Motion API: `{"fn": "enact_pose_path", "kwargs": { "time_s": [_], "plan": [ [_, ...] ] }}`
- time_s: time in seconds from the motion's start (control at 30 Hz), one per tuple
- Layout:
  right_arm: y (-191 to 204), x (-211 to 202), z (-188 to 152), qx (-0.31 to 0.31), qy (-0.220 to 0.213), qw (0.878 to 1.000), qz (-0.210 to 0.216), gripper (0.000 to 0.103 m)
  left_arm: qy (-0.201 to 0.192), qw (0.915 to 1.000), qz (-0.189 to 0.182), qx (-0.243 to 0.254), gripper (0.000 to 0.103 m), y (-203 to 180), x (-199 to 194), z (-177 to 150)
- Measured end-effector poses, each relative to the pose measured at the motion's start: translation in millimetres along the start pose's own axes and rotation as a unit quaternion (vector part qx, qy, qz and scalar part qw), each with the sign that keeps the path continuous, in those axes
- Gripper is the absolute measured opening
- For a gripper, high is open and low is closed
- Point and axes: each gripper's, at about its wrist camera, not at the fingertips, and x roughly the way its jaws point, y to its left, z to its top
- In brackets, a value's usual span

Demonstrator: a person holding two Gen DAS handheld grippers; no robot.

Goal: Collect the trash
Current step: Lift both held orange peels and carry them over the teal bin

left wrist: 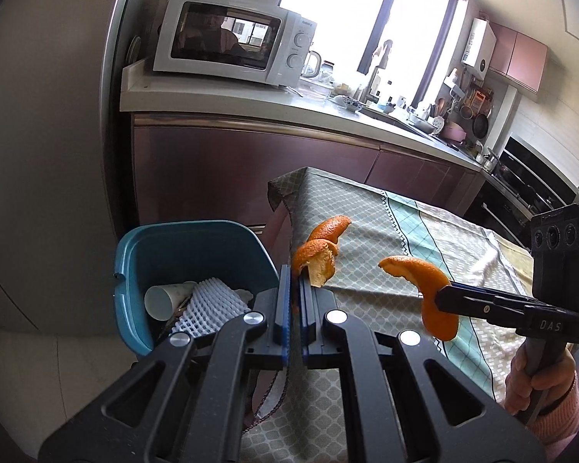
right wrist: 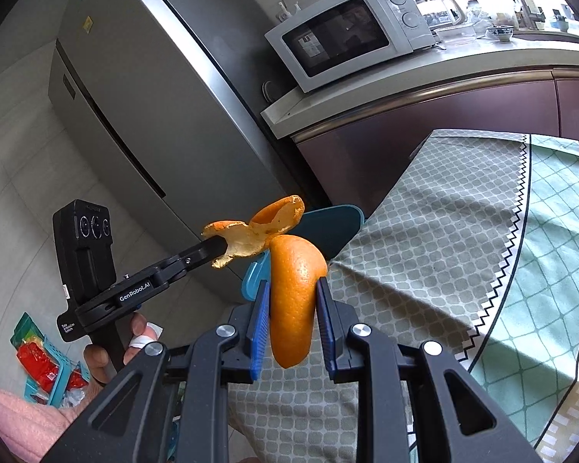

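Gripper on our left (left wrist: pixel 295 281) is clenched on a curled piece of orange peel (left wrist: pixel 315 262), and the right gripper (right wrist: pixel 293 308) is grasping a thicker strip of peel (right wrist: pixel 295 301) that hangs down between its blue pads. Both pieces are off the cloth and in the air near the corner of the cloth-covered counter (right wrist: pixel 463 231), with the blue trash bin (left wrist: pixel 166 247) just beyond that corner and lower down.

We judge the step in hand to be carrying both peels to the bin. To do it well we should bring each gripper over the open mouth before letting go, left one first since it is nearer, and keep the two grippers apart so the peels do not knock together. The left peel is pinched only at its edge, so we should avoid any sharp swing.

From the left wrist we look down into the bin and see a paper cup (left wrist: pixel 162 301) and white foam fruit netting (left wrist: pixel 208 305) already inside; a third peel (left wrist: pixel 330 227) lies on the cloth behind the held one. From the right wrist the bin shows only as a rim behind the peels, yet that view shows how squarely the thick strip sits between the pads, and the refrigerator (right wrist: pixel 143 115) beside the bin.
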Motion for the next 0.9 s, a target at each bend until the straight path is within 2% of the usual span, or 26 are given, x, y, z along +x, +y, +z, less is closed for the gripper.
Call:
{"fn": "enact_pose_path", "kwargs": {
  "time_s": [0.9],
  "plan": [
    [10, 36, 13, -0.008, 0.023, 1.0, 0.02, 0.022, -0.005, 0.9993, 0.032, -0.019, 0.004, 23, 2, 2]
  ]
}}
